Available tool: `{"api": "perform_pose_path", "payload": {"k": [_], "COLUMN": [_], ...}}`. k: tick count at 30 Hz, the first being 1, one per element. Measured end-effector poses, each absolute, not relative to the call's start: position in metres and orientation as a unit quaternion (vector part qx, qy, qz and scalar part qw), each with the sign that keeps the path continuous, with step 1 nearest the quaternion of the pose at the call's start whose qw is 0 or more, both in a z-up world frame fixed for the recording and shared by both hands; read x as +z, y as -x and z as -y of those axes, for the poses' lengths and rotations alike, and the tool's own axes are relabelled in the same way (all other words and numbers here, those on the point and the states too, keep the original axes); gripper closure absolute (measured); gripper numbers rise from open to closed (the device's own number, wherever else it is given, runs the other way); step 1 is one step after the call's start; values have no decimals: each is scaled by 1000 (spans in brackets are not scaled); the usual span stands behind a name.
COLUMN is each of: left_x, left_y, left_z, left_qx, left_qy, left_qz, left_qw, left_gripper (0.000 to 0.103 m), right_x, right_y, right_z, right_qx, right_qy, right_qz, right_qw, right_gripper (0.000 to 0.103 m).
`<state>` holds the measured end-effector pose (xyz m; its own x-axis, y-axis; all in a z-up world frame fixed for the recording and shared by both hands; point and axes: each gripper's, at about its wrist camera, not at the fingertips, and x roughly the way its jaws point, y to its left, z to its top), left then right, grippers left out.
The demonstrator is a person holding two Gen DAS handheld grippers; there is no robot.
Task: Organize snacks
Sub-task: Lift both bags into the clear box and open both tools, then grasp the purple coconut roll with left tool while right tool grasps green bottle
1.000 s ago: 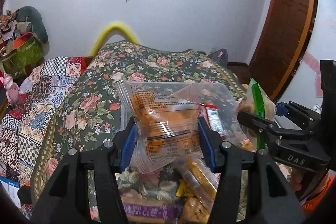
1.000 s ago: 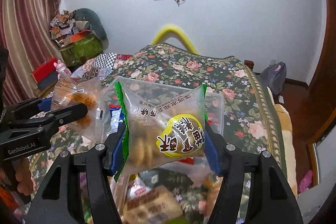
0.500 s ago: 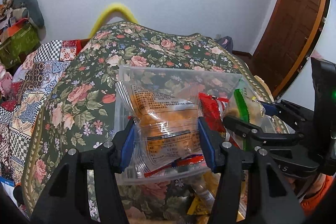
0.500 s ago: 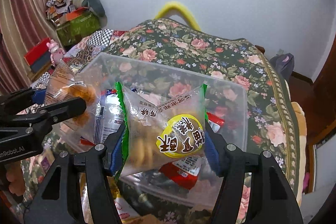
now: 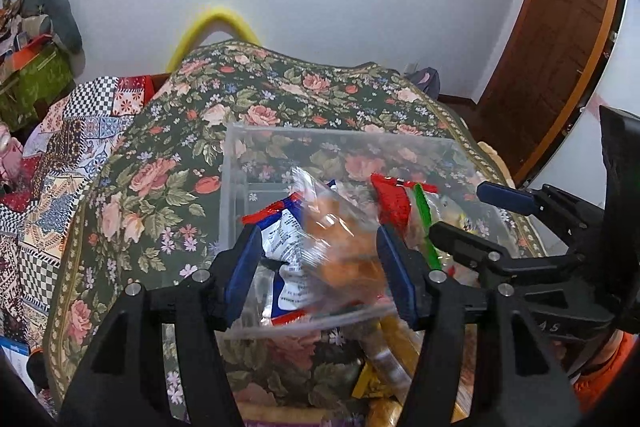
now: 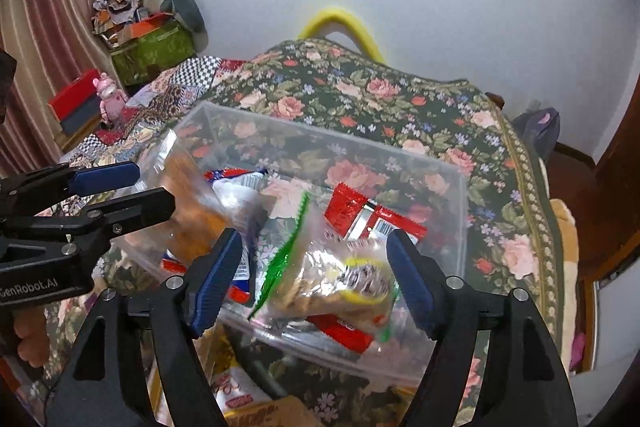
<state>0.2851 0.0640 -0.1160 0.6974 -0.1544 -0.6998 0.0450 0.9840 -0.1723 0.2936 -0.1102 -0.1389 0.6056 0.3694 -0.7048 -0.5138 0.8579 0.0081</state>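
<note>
Already several snack packets lie in the clear bin [image 6: 460, 187] on the floral cloth. Both jaws have just been opening: the left gripper [image 5: 316, 263] releases an orange snack bag [image 5: 344, 255], and the right gripper [image 6: 316, 275], spread wide, drops a green-edged cookie bag [image 6: 340, 283] into the bin. More packets outside the bin's near wall remain to sort.

Soft, even room light is falling without hard shadows, fisheye warping is bending the edges into black corners, and motion blur is smearing the snack packets [image 5: 340, 247] toward six o'clock while the background is staying sharp.
</note>
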Motion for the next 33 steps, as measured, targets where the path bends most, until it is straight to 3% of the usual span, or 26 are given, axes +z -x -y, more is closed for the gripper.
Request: {"api": "perform_pose_path", "payload": {"k": [7, 13, 30, 33], "left_x": [-97, -99, -188, -198], "left_y": [-252, -222, -162, -157], "left_z": [-69, -77, -100, -96], "left_qx": [-59, -59, -37, -44], "left_qy": [63, 53, 33, 11], "left_qz": [-373, -380, -473, -481], "left_qw": [924, 922, 880, 875], "left_gripper": [42, 33, 27, 19], "right_x": [-120, -113, -162, -172], "right_y": [-273, -252, -212, -209], "right_z": [127, 149, 216, 220], "right_qx": [253, 250, 222, 220], "right_qy": [85, 77, 41, 34], "right_qz": [-349, -338, -408, -422], "right_qw": [898, 904, 885, 879], "right_gripper": [31, 30, 30, 30]}}
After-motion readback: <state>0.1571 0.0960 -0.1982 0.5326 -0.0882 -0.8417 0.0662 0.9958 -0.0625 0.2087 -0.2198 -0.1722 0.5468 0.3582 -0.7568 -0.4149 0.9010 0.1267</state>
